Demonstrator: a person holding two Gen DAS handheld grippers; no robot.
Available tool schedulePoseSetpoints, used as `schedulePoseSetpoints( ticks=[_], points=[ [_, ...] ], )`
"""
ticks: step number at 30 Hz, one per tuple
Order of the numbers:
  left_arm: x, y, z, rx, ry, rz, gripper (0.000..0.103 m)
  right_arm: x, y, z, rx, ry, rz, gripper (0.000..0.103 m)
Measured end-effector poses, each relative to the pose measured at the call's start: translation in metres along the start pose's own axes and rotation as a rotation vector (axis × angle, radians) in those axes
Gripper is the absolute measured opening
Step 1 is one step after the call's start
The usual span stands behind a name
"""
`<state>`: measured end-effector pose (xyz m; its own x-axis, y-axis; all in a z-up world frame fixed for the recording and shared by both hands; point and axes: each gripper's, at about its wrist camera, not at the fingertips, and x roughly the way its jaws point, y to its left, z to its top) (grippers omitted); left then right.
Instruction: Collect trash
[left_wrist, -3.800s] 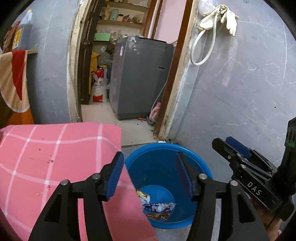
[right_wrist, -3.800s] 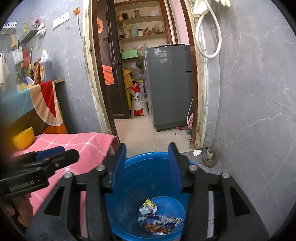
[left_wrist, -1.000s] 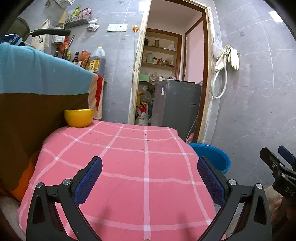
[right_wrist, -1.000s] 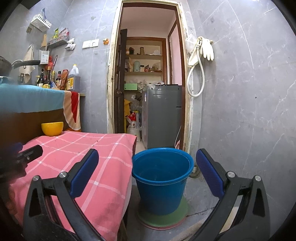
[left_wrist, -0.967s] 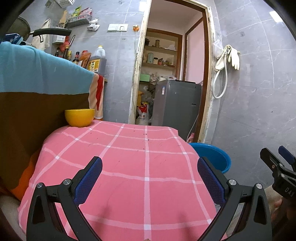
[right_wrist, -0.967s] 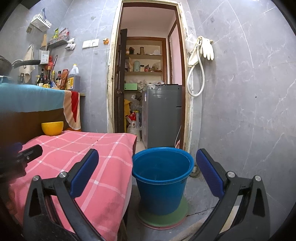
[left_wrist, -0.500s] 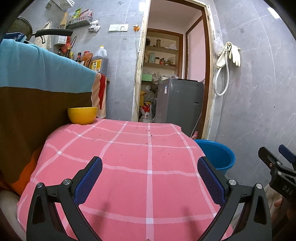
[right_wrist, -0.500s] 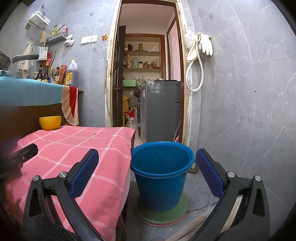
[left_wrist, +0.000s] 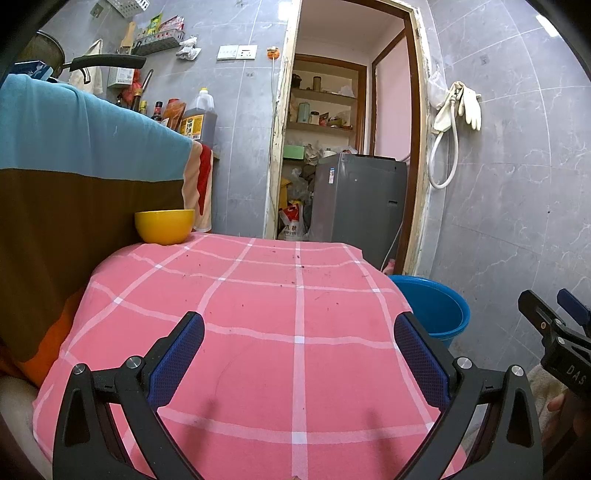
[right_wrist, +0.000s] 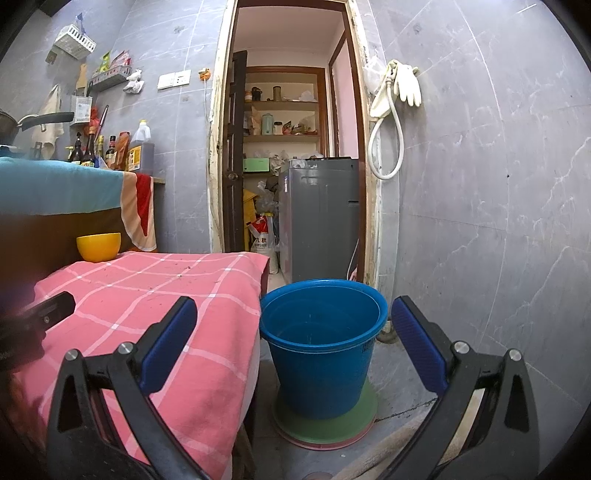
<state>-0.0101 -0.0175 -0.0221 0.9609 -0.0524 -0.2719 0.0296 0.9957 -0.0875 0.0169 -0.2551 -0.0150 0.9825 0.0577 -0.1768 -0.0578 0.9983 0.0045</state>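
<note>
A blue bucket (right_wrist: 321, 343) stands on a green mat on the floor, just right of the table; its contents are hidden from this low angle. In the left wrist view the blue bucket (left_wrist: 436, 306) peeks out past the table's right edge. My left gripper (left_wrist: 297, 354) is open over the pink checked tablecloth (left_wrist: 258, 314), nothing between its fingers. Wide open too, my right gripper (right_wrist: 295, 343) frames the bucket from the near side, empty. I see no trash on the cloth, only dark specks.
A yellow bowl (left_wrist: 164, 226) sits at the table's far left corner against a cloth-draped counter (left_wrist: 74, 147). Beyond the doorway stands a grey washing machine (right_wrist: 319, 218). A grey tiled wall (right_wrist: 480, 221) runs along the right, with a hose and gloves hung on it.
Both grippers have pulled back from above the bucket and dropped low, opening wider. Over the last second both views sank slightly; nothing was picked up.
</note>
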Motion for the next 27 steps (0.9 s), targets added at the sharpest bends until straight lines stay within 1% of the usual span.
schedulePoseSetpoints(
  ticks=[27],
  points=[
    [0.0006,0.0009,-0.0007,-0.004,0.002,0.000,0.101,0.0001,-0.0005,-0.0004,0.003,0.002,-0.001,0.102]
  ],
)
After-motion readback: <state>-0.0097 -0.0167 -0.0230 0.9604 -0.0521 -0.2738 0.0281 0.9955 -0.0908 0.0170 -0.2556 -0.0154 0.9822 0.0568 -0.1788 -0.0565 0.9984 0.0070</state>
